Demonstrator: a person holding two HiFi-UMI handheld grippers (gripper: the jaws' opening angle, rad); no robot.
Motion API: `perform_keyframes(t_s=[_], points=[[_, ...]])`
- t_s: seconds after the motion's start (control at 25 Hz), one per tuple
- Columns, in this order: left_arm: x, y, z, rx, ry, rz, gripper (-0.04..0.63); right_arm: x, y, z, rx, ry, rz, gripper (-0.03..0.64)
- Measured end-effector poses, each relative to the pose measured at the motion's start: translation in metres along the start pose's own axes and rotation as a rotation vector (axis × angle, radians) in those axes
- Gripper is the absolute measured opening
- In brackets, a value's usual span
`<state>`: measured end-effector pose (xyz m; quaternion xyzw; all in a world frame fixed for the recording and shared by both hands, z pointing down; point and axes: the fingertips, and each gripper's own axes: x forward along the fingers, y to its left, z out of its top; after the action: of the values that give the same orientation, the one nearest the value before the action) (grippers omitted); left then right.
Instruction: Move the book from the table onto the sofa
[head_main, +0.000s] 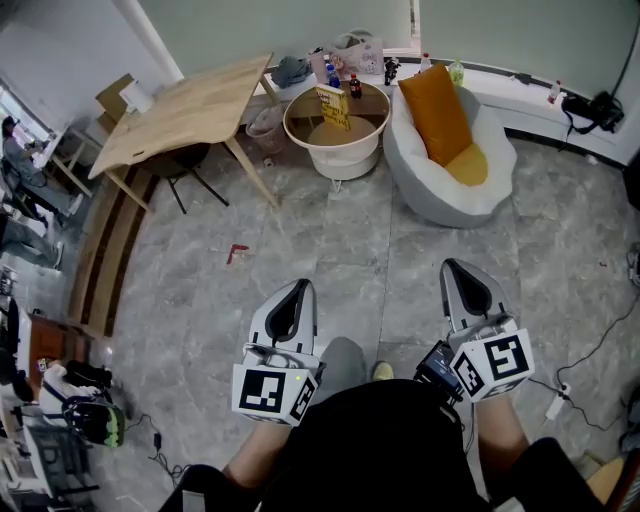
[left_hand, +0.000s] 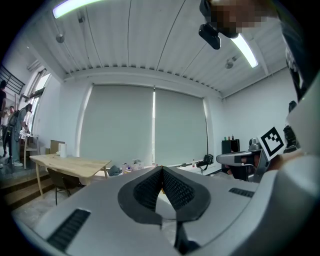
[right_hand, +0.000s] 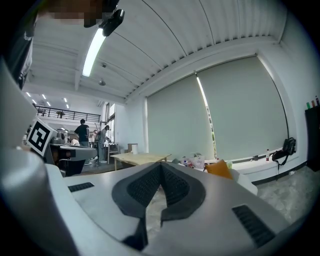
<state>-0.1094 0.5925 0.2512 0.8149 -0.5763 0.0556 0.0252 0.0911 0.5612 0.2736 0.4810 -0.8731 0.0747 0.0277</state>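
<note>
Left hand-held gripper (head_main: 297, 292) and right hand-held gripper (head_main: 458, 270) are hovering over the floor (head_main: 330, 240), jaws pressed together, gripping nothing. The yellow book (head_main: 333, 105) is standing on the round tabletop (head_main: 303, 132), beside the white sofa (head_main: 425, 185).

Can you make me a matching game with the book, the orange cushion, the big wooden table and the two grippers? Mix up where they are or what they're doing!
Things:
1. book
2. cushion
3. wooden table
4. left gripper and right gripper

Places or states:
A. shut, holding nothing
B. resting on the white sofa
C. standing up on the round table
D. left of the round table, with a dark chair under it

Pairs: 1-C, 2-B, 3-D, 4-A
</note>
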Motion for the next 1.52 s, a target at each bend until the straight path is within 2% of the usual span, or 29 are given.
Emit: perform_keyframes(t_s=[0.96, 1.2, 1.52], points=[[0.027, 0.017, 0.003, -0.018, -0.007, -0.021, 0.005, 0.041, 0.010, 0.000, -0.023, 0.033, 0.031, 0.009], [0.036, 0.022, 0.002, -0.016, -0.021, -0.036, 0.005, 0.059, 0.014, -0.003, -0.080, 0.039, 0.047, 0.009], [0.039, 0.038, 0.000, 0.035, -0.024, -0.002, 0.005, 0.070, 0.019, -0.005, -0.086, 0.053, 0.053, 0.009]])
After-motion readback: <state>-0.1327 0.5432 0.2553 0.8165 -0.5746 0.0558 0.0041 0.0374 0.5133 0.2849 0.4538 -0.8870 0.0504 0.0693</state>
